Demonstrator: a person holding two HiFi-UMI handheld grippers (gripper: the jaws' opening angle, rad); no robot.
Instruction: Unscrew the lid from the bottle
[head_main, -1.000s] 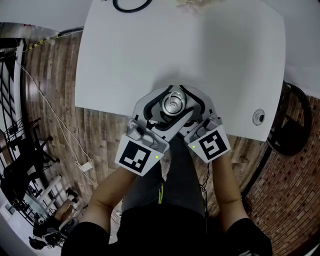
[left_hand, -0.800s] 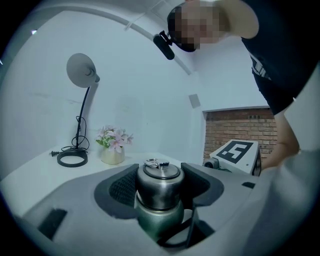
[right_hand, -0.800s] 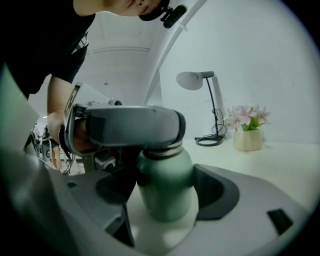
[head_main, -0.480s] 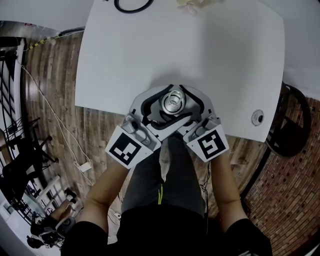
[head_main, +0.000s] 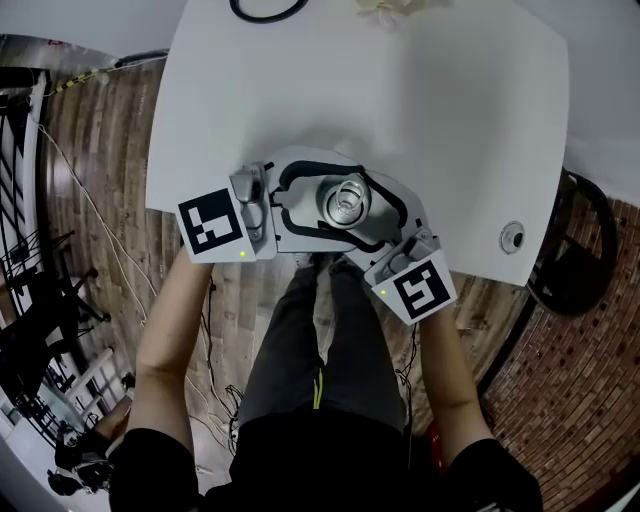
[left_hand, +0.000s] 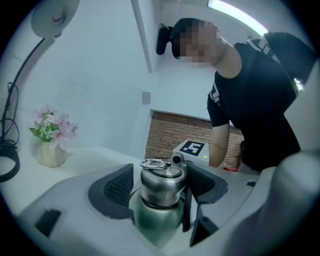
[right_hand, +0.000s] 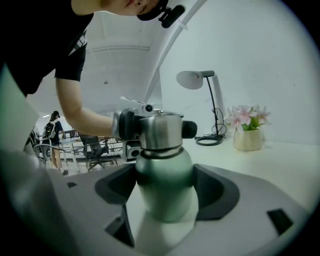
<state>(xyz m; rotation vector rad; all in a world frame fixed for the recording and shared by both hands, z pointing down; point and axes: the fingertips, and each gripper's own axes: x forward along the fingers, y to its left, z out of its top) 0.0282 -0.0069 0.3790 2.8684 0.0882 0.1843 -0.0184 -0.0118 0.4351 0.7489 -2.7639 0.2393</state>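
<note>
A green metal bottle (right_hand: 164, 185) with a steel lid (head_main: 346, 203) stands upright at the near edge of the white table (head_main: 450, 120). My right gripper (right_hand: 165, 187) comes in from the near right, its pads pressed on the green body below the lid. My left gripper (left_hand: 160, 185) reaches in from the left at lid height. The lid (left_hand: 161, 182) sits between its dark pads (left_hand: 117, 187). These jaws are opening, and a gap shows on the lid's left side. The lid carries a wire ring on top.
A lamp (right_hand: 197, 80) with its round black base (head_main: 265, 8) and a vase of pink flowers (right_hand: 247, 137) stand at the table's far edge. A small round fitting (head_main: 513, 236) sits near the table's right corner. A dark chair (head_main: 580, 240) stands to the right on the wooden floor.
My left gripper has swung round the bottle from the near left to straight left, and its marker cube rose beside the table edge. Right gripper and bottle stayed put.
</note>
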